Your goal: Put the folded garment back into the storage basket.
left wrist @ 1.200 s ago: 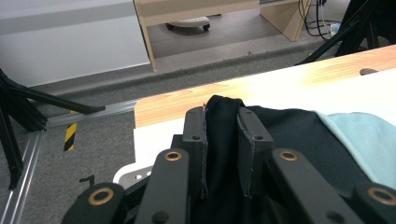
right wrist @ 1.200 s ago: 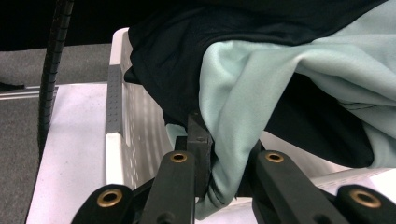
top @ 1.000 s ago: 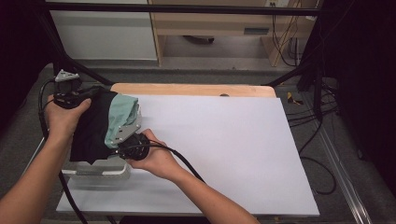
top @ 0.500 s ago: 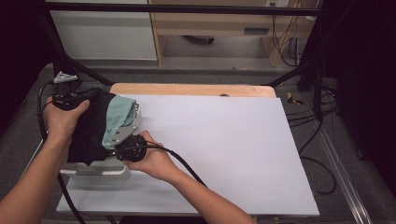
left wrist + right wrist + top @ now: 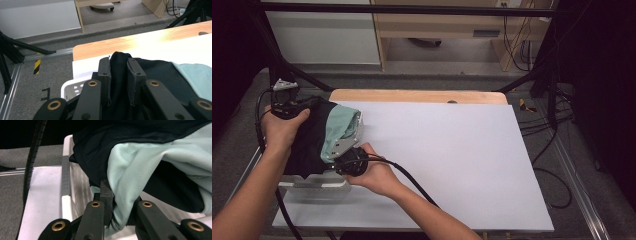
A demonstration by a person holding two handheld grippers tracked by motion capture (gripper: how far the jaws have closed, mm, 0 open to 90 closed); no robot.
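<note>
A: The garment bundle (image 5: 314, 140) is black cloth with a mint-green layer (image 5: 339, 130) on it, held over the white perforated basket (image 5: 314, 182) at the near left corner of the white table sheet (image 5: 452, 160). Most of it hangs above the basket rim, not inside.

B: How will it handle?

A: Soft and light, I'd judge, with no stiffness at all. It drapes and folds wherever it isn't held, so 2 grips spread apart are the sensible way, at an edge or a gathered fold, not the loose middle.

B: And the grips now?

A: The left gripper (image 5: 119, 82) has its 2 jaws nearly together on a pinched ridge of black fabric (image 5: 120, 75). The right gripper (image 5: 117, 212) is clamped the same way on a gathered fold of green cloth (image 5: 125, 182). Both have hold of the garment.

B: Which way does it lie?

A: In the high view its long axis runs from the left hand (image 5: 282, 131) at the far left down to the right hand (image 5: 374, 175) nearer the person, so diagonally across the basket. The green part faces up and toward the table's middle. Which end is the collar or hem I cannot tell; it's too bunched.

B: Risk?

A: Slack cloth could snag on the basket rim.
</note>
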